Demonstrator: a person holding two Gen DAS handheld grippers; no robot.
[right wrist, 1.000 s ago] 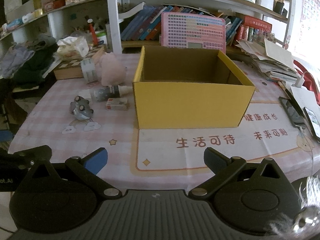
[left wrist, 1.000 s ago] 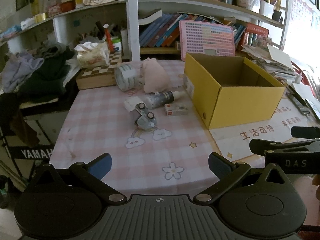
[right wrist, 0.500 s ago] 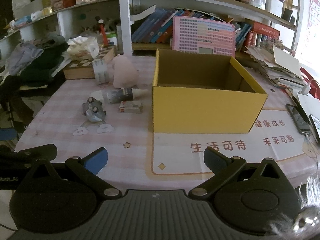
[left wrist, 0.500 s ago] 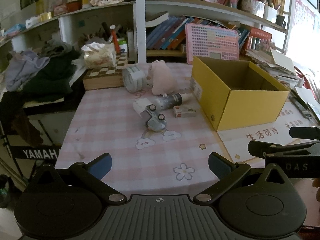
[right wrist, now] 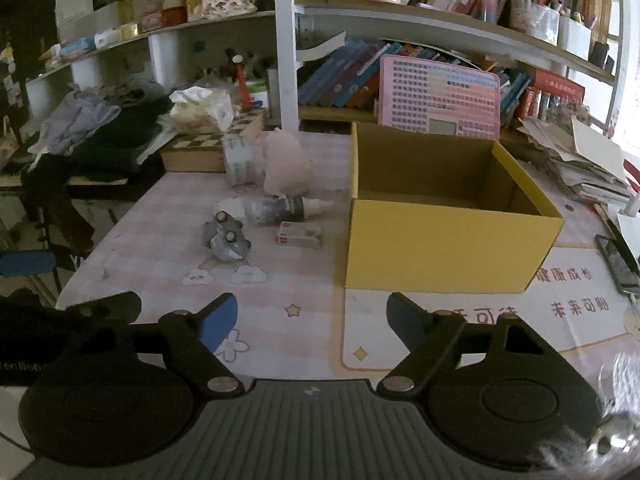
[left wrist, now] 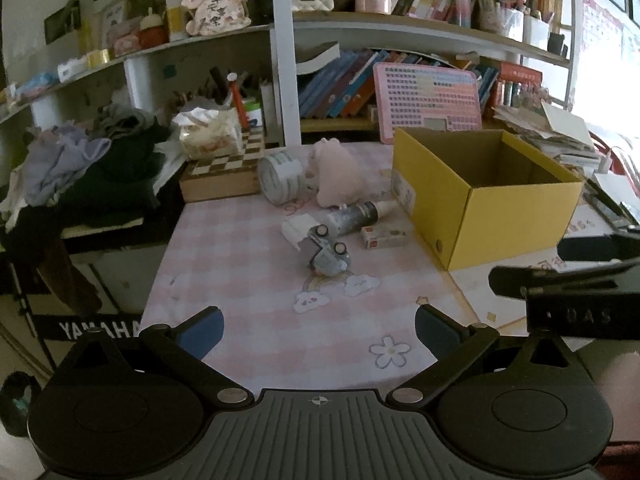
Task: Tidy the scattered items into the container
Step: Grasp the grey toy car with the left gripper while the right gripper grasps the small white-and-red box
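An open yellow cardboard box (left wrist: pixel 480 216) (right wrist: pixel 440 252) stands on the pink checked tablecloth with nothing visible inside. Left of it lie a grey toy car (left wrist: pixel 326 254) (right wrist: pixel 228 238), a grey bottle (left wrist: pixel 356 216) (right wrist: pixel 280 208), a small red-and-white packet (left wrist: pixel 382 237) (right wrist: pixel 300 235), a pink plush (left wrist: pixel 336 176) (right wrist: pixel 286 168) and a white jar on its side (left wrist: pixel 280 176) (right wrist: pixel 240 160). My left gripper (left wrist: pixel 318 326) hangs open near the table's front edge, holding nothing. My right gripper (right wrist: pixel 312 316) is in front of the box; its jaws are closing with nothing between them.
A chessboard box (left wrist: pixel 222 174) with a tissue pack (left wrist: pixel 208 136) sits at the back left beside piled clothes (left wrist: pixel 96 160). Bookshelves and a pink keyboard toy (left wrist: pixel 428 104) stand behind. Papers (right wrist: pixel 580 164) and phones (right wrist: pixel 618 264) lie to the right.
Both views have drifted so the table items sit further right in frame. The right gripper's fingers have come closer together. The objects on the table have not moved.
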